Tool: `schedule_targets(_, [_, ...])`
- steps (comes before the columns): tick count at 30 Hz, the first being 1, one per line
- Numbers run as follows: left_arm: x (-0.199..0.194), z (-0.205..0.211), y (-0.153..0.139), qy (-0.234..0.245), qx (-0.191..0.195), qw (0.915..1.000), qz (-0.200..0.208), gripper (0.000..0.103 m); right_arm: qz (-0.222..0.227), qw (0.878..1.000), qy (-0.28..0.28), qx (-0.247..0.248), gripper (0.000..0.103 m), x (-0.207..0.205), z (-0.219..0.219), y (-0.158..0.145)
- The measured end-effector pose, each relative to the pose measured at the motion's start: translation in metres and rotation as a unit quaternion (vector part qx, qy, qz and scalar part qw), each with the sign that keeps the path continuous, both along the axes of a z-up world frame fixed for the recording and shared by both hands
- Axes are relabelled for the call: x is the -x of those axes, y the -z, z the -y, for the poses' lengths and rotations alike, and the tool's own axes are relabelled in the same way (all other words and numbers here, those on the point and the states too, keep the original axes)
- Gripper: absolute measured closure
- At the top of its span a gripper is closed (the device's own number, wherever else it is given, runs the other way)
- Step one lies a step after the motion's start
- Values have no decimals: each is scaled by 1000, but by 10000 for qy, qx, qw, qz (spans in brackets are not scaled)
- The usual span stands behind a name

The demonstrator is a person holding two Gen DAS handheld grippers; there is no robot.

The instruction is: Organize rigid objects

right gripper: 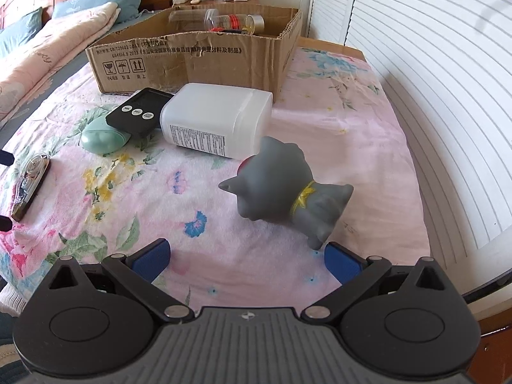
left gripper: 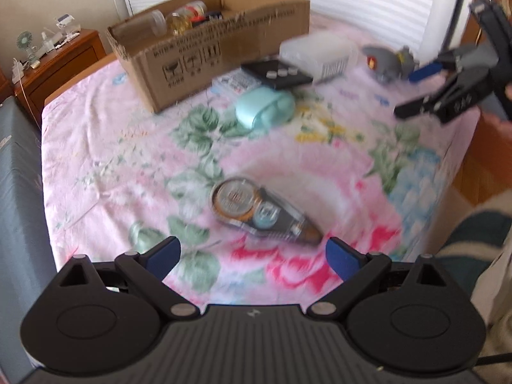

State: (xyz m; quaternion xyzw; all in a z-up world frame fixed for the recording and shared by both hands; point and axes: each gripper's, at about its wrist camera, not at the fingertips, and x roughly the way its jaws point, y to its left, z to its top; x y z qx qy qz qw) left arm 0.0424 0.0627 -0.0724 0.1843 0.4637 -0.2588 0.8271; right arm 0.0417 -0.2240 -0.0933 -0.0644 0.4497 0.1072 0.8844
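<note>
My left gripper (left gripper: 252, 260) is open and empty, just short of a grey-and-orange correction tape dispenser (left gripper: 264, 211) lying on the floral sheet; the dispenser also shows in the right wrist view (right gripper: 30, 185). My right gripper (right gripper: 246, 264) is open and empty, with a grey cat figurine (right gripper: 281, 188) lying just ahead, its foot close to the right fingertip. From the left wrist view the right gripper (left gripper: 419, 92) hovers at the far right beside the figurine (left gripper: 388, 60). A cardboard box (right gripper: 192, 60) at the back holds clear bottles (right gripper: 236, 22).
Between the box and the figurine lie a white plastic container (right gripper: 217, 118), a black timer (right gripper: 137, 112) and a mint-green case (right gripper: 102, 137). The box also shows in the left wrist view (left gripper: 204, 54). Pillows (right gripper: 48, 32) lie far left; louvred doors (right gripper: 432, 96) stand right.
</note>
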Motion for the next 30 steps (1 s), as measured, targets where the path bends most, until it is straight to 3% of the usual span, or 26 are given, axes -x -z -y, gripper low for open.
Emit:
schedule_targets(5, [-10, -3, 3, -1, 45, 10000, -3, 1, 65, 10000, 39, -13, 0, 1, 0, 0])
schedule_targets(12, [-32, 2, 9, -265, 415, 9987, -114, 0, 85, 10000, 39, -14, 0, 2, 0, 1])
schedule_targets(30, [-24, 29, 13, -672, 601, 9958, 132, 1, 411, 9991, 80, -83, 0, 9, 1, 4])
